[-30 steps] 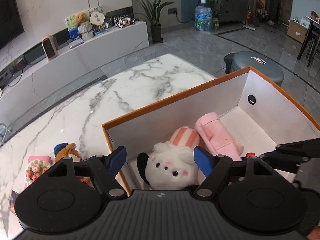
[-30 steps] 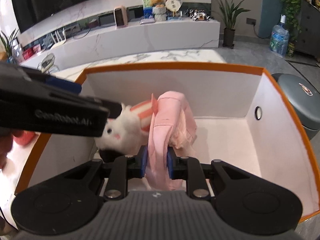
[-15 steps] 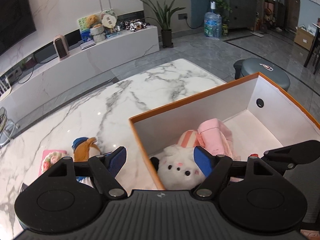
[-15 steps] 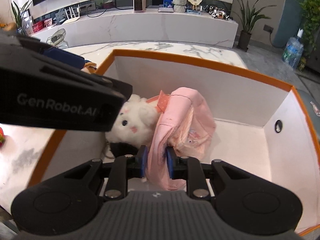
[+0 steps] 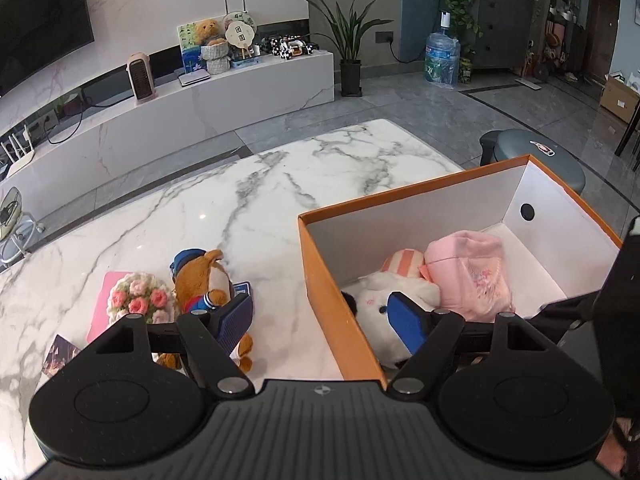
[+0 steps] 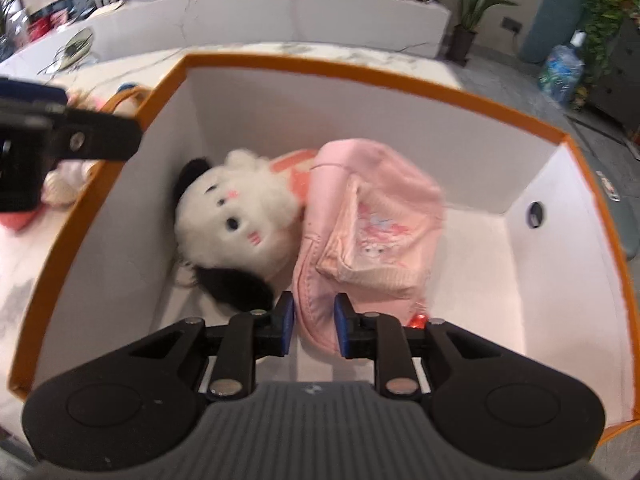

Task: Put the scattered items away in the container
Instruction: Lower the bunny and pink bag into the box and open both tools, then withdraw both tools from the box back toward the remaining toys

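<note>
An orange box (image 5: 320, 264) (image 6: 120, 152) with white inner walls stands on the marble table (image 5: 240, 200). Inside lie a white plush with black ears (image 6: 236, 216) (image 5: 380, 300) and a pink bag (image 6: 372, 220) (image 5: 472, 272). My right gripper (image 6: 314, 326) is low inside the box, its blue pads a little apart around the bag's near edge. My left gripper (image 5: 320, 316) is open and empty, straddling the box's left wall. A brown bear plush (image 5: 204, 284), a crocheted flower bunch (image 5: 138, 300) and a pink card (image 5: 106, 304) lie on the table left of the box.
A small dark card (image 5: 60, 354) lies at the table's near left. A small red thing (image 6: 416, 321) shows by my right gripper's right finger. A grey stool (image 5: 532, 156) stands beyond the box. A white TV bench (image 5: 200, 100) runs along the far wall.
My left gripper has moved left, from over the white plush to the box's left wall. My right gripper has lowered the pink bag into the box and its pads have parted slightly.
</note>
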